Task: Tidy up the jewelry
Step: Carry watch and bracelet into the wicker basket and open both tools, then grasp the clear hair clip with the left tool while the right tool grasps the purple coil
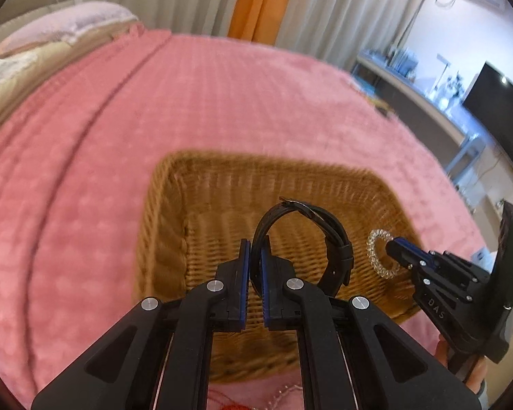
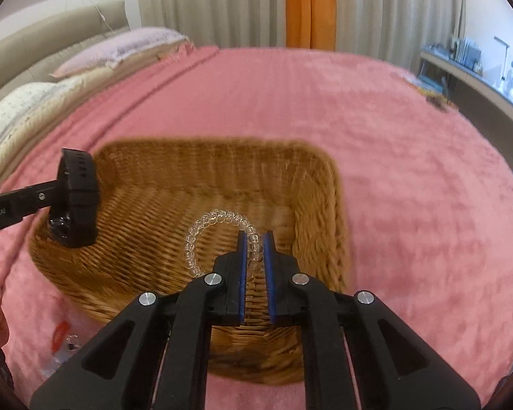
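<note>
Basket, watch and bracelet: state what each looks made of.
Basket: woven wicker or rattan, matte tan, visible weave. Watch: black strap, probably leather or rubber, slight sheen, metal buckle. Bracelet: clear glossy beads, glass or plastic, uncertain which.

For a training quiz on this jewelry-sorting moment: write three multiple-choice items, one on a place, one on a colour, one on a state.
1. Where does the wicker basket sit?
A. pink bedspread
B. wooden floor
C. glass shelf

2. What colour is the watch?
A. white
B. red
C. black

3. What is the right gripper doing?
A. hanging open and empty
B. shut on the clear bead bracelet
C. shut on a pillow

Key: 1 A, the pink bedspread surrounds the basket. 2 C, its strap is black in the left gripper. 3 B, the clear bead bracelet runs between its jaws.
</note>
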Demonstrator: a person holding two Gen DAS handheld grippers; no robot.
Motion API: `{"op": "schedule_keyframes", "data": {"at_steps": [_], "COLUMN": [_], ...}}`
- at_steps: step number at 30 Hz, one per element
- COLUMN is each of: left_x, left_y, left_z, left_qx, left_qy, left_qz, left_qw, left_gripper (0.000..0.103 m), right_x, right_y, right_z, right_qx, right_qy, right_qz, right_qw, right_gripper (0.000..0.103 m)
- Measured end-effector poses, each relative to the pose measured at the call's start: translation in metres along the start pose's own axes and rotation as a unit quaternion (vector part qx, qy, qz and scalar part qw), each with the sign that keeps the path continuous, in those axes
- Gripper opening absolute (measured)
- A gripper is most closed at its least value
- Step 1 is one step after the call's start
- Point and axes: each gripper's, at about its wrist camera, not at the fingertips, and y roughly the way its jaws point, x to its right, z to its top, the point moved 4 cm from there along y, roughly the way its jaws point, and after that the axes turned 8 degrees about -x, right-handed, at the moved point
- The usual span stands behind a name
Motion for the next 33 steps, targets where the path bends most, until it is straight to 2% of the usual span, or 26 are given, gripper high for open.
{"op": "schedule_keyframes", "data": {"at_steps": [3,7,8,10,11,12,16,19,24,26,27,28,29,33], "left_x": [0.0,-0.003,-0.004,-0.006,-0.008,-0.008,-0.009,-0.013,-0.016,-0.018,-0.018,-0.02,-0.022,-0.034], "left_y": [0.022,0.028,0.026,0.018,0.011,0.007,-0.016,-0.038,-0.088,-0.106,-0.113,-0.12,-0.124,-0.125], "left_z": [-0.003,-0.001,-0.002,-0.003,-0.005,-0.007,-0.015,-0.022,-0.054,-0.073,-0.082,-0.092,-0.101,-0.129], "left_qx": [-0.035,-0.043,-0.044,-0.041,-0.036,-0.034,-0.033,-0.02,0.023,0.039,0.045,0.05,0.054,0.052], "left_qy": [0.0,-0.003,-0.007,-0.008,-0.006,-0.006,-0.008,-0.01,-0.006,-0.004,-0.004,-0.005,-0.008,-0.022], "left_qz": [0.014,0.015,0.009,-0.001,0.0,-0.002,-0.025,-0.032,-0.054,-0.056,-0.059,-0.063,-0.066,-0.067], "left_qw": [0.9993,0.999,0.999,0.9991,0.9993,0.9994,0.9991,0.9992,0.9983,0.9976,0.9972,0.9967,0.9963,0.9962], "left_gripper": [0.004,0.007,0.011,0.029,0.041,0.045,0.045,0.045,0.045,0.045,0.045,0.045,0.045,0.045], "right_x": [-0.003,-0.007,-0.006,-0.002,0.001,0.003,0.006,0.002,-0.009,-0.015,-0.019,-0.021,-0.024,-0.037], "right_y": [0.009,0.008,0.007,0.007,0.004,0.0,-0.026,-0.055,-0.104,-0.121,-0.127,-0.132,-0.135,-0.124], "right_z": [-0.006,-0.007,-0.007,-0.006,-0.006,-0.006,-0.01,-0.019,-0.042,-0.055,-0.062,-0.068,-0.075,-0.096], "right_qx": [-0.006,-0.005,-0.005,-0.006,-0.005,-0.002,0.016,0.033,0.053,0.059,0.062,0.063,0.064,0.05], "right_qy": [-0.014,-0.023,-0.021,-0.014,-0.007,-0.002,0.007,0.002,-0.012,-0.019,-0.022,-0.023,-0.023,-0.029], "right_qz": [-0.02,-0.025,-0.018,-0.004,0.005,0.013,0.029,0.035,0.058,0.069,0.071,0.072,0.075,0.079], "right_qw": [1.0,0.999,1.0,1.0,1.0,1.0,0.999,0.999,0.997,0.996,0.995,0.995,0.995,0.995], "right_gripper": [0.008,0.008,0.008,0.009,0.01,0.014,0.027,0.027,0.028,0.031,0.036,0.044,0.046,0.047]}}
